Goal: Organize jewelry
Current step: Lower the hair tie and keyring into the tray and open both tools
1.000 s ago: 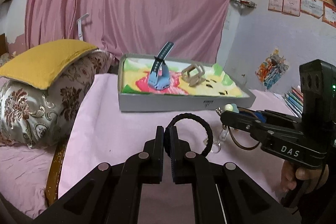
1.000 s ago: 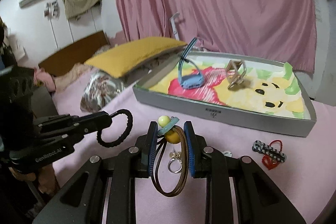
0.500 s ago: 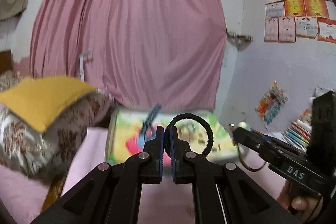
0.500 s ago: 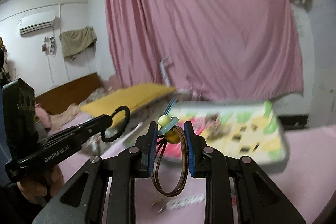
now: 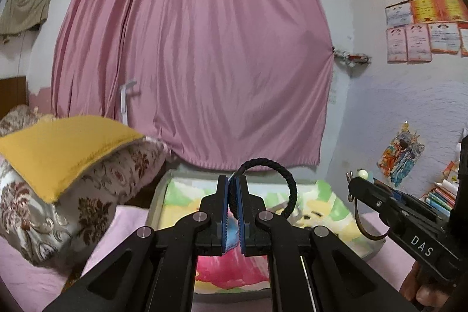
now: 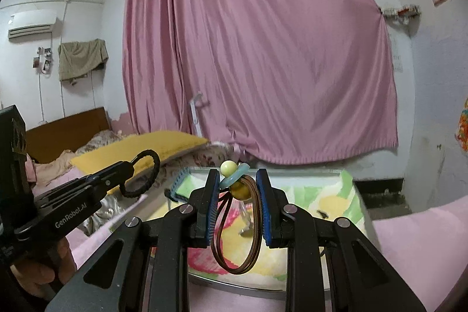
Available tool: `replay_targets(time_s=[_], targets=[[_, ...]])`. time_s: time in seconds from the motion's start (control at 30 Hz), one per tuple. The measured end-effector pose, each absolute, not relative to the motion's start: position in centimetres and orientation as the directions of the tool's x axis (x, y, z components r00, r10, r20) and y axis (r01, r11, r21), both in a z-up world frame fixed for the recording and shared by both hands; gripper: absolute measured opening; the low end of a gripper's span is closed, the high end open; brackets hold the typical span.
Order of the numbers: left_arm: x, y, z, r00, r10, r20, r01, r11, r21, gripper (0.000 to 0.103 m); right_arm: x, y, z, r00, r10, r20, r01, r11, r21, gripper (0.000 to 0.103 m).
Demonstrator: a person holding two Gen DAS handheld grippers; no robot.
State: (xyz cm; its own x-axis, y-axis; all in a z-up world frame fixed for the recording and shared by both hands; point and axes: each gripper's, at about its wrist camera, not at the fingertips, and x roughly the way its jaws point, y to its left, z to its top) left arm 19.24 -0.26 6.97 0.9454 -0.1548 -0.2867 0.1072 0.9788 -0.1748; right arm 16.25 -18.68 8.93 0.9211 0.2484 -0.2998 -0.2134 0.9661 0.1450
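My left gripper (image 5: 232, 180) is shut on a black braided bracelet (image 5: 288, 186) whose loop stands up to the right of the fingertips. It hangs over the near edge of the grey tray (image 5: 156, 195) with the colourful cartoon lining. My right gripper (image 6: 237, 174) is shut on a brown hair tie with yellow beads (image 6: 238, 190); its loop dangles between the fingers above the same tray (image 6: 234, 284). Each gripper shows in the other's view: the right gripper (image 5: 355, 180) at right, the left gripper (image 6: 131, 164) at left with the bracelet (image 6: 146, 174).
A yellow cushion (image 5: 58, 148) on a floral pillow (image 5: 96, 189) lies left of the tray. A pink curtain (image 5: 190, 63) hangs behind. Books (image 5: 441, 195) are stacked at far right. A blue watch strap (image 6: 178, 180) and a small metal piece (image 6: 245, 224) lie in the tray.
Both grippers have risen and moved forward over the tray, each keeping its hold. The views tilted up, so the pink cloth and the loose items on it dropped out of sight.
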Motion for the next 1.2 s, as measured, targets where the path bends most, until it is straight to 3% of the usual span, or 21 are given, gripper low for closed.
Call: replay_targets(time_s=[0.37, 0.6, 1.0, 1.07, 1.13, 1.2], targets=[[23.4, 0.4, 3.1, 0.824, -0.193, -0.533, 0.089, 0.973, -0.214, 0.006, 21.8, -18.9, 4.0, 0.774, 0.278, -0.569, -0.196, 0.96, 0.202, 0.022], [24.4, 0.4, 1.4, 0.752, -0.211, -0.624, 0.094, 0.972, -0.215, 0.006, 23.3, -18.9, 1.6, 0.682, 0.303, -0.666, -0.203, 0.953, 0.226, 0.022], [25.2, 0.4, 0.4, 0.694, -0.212, -0.688, 0.086, 0.973, -0.214, 0.006, 24.1, -18.6, -0.3, 0.627, 0.308, -0.715, -0.185, 0.951, 0.248, 0.023], [25.3, 0.3, 0.3, 0.691, -0.21, -0.692, 0.085, 0.974, -0.21, 0.006, 24.1, -18.6, -0.1, 0.63, 0.301, -0.716, -0.177, 0.953, 0.246, 0.027], [25.4, 0.4, 0.3, 0.692, -0.212, -0.691, 0.087, 0.974, -0.211, 0.008, 23.9, -18.7, 0.1, 0.639, 0.298, -0.709, -0.17, 0.954, 0.248, 0.039], [25.3, 0.3, 0.4, 0.694, -0.218, -0.686, 0.092, 0.972, -0.216, 0.011, 23.5, -19.0, 0.4, 0.662, 0.293, -0.69, -0.165, 0.955, 0.247, 0.04]])
